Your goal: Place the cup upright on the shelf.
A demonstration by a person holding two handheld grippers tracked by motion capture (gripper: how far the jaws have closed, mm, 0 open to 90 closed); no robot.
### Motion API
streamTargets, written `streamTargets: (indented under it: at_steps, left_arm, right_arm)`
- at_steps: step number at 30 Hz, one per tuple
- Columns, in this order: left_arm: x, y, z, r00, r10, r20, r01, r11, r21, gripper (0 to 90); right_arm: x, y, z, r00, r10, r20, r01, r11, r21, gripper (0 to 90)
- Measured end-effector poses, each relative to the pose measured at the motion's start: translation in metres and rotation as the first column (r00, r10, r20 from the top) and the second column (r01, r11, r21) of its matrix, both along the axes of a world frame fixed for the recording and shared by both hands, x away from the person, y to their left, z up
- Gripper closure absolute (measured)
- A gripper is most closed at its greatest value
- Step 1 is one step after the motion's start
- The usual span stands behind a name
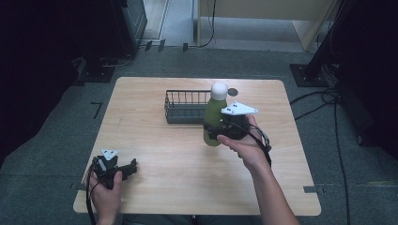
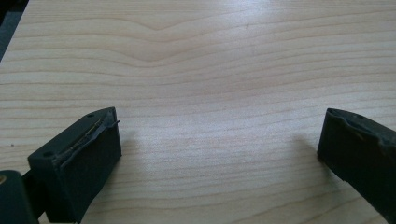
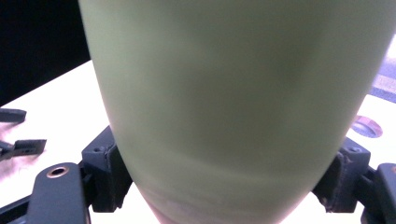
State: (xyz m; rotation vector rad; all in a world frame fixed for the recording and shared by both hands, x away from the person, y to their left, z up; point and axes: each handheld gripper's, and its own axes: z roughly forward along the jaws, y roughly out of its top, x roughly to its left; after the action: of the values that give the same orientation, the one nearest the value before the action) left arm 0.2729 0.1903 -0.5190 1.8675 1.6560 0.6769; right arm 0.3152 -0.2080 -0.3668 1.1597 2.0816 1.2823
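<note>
A green bottle [image 1: 214,117] with a white round cap [image 1: 218,90] is held upright above the middle of the wooden table [image 1: 155,159], just in front of a dark wire basket [image 1: 186,107]. My right gripper [image 1: 212,127] is shut on the bottle's lower body, and in the right gripper view the bottle [image 3: 233,102] stands between both pads. My left gripper [image 1: 133,166] rests low near the table's front left corner; in the left gripper view its jaws stand wide open over bare wood, the left gripper [image 2: 219,144] holding nothing.
The wire basket stands at the back centre of the table. A small round disc [image 1: 233,91] lies on the table behind the bottle. Dark stands and cables [image 1: 324,101] lie on the floor around the table.
</note>
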Motion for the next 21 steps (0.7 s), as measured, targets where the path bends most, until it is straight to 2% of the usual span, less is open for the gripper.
streamTargets:
  at_steps: [9, 21]
  left_arm:
    - [0.0, 0.0, 0.0, 1.0, 0.0, -0.001, 0.0, 1.0, -0.001, 0.0]
    - [0.0, 0.0, 0.0, 1.0, 0.001, 0.001, -0.001, 1.0, -0.001, 0.0]
  right_arm:
    - [0.013, -0.002, 0.013, 0.9998, -0.015, 0.012, 0.015, 0.9998, 0.016, 20.3]
    - [0.037, -0.002, 0.036, 0.9978, -0.041, 0.053, 0.039, 0.9988, 0.029, 20.2]
